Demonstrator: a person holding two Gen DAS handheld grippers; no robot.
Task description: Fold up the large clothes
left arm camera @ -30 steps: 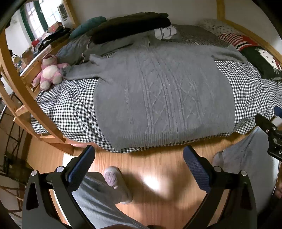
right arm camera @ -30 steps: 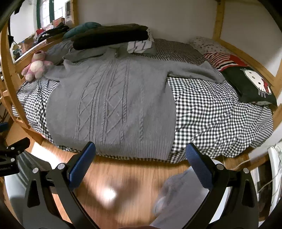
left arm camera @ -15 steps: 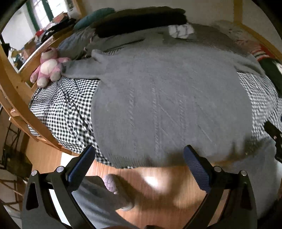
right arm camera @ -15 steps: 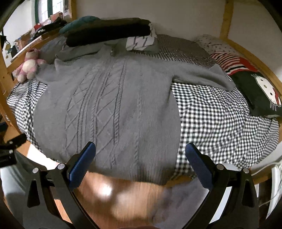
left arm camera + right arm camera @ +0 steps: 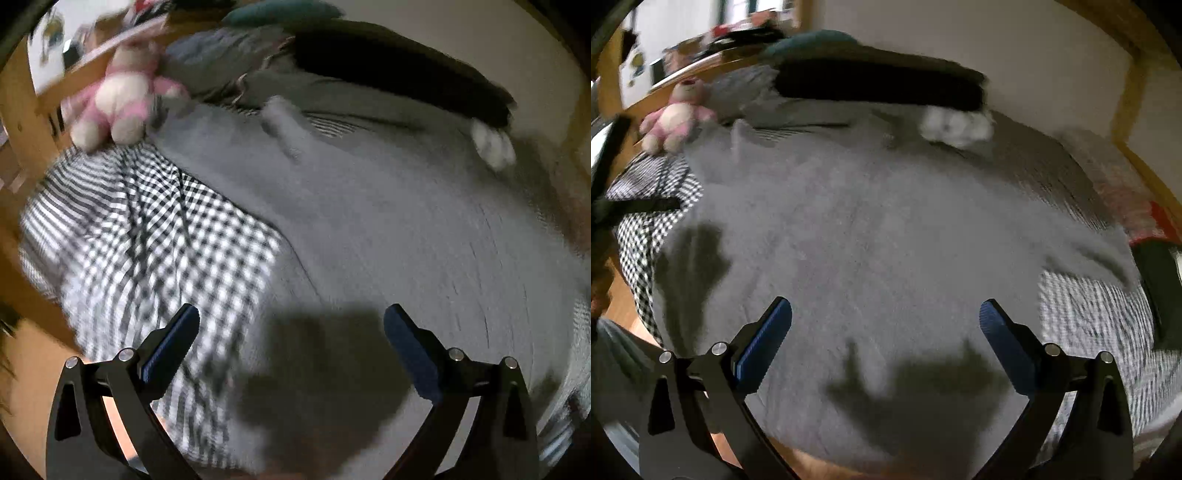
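Both grippers, left [image 5: 291, 325] and right [image 5: 885, 319], have swung in from the floor over the grey sweater [image 5: 886, 229]. Jaws gape empty; through the blur, a first grab seems next

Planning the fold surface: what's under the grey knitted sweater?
The grey knitted sweater lies on a black-and-white checked bedsheet, which shows at its sides. What is beneath its middle is covered.

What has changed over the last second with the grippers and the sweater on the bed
Both grippers moved forward from over the floor to above the bed. The left gripper now hangs over the sweater near its left edge, the right gripper over its middle. Both stayed open, holding nothing. The sweater still lies flat; the pink plush toy has not moved.
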